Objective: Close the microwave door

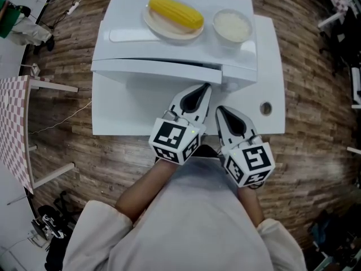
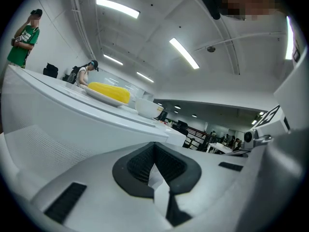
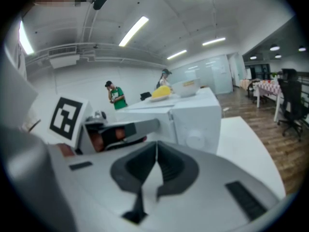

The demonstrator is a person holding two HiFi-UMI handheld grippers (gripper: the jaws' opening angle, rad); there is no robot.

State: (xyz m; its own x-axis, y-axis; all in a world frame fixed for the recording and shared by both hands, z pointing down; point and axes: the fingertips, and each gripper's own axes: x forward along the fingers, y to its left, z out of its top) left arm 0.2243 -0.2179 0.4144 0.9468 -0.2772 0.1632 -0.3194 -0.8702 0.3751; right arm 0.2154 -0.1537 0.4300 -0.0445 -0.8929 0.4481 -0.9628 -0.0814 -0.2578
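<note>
the microwave (image 1: 180,52) sat in the upper centre of the head view on a white counter (image 1: 127,114); its door (image 1: 158,69) showed only edge-on from above, as a thin strip, so whether it was fully shut was hard to tell; the left hand-held gripper (image 1: 203,90) pointed at the door's right end, jaws together on nothing; the right hand-held gripper (image 1: 221,112), just beside it, was likewise closed and empty; marker cubes hid both hands; a plate (image 1: 153,24) of corn (image 1: 175,13) and a bowl (image 1: 232,26) rested on top.
</note>
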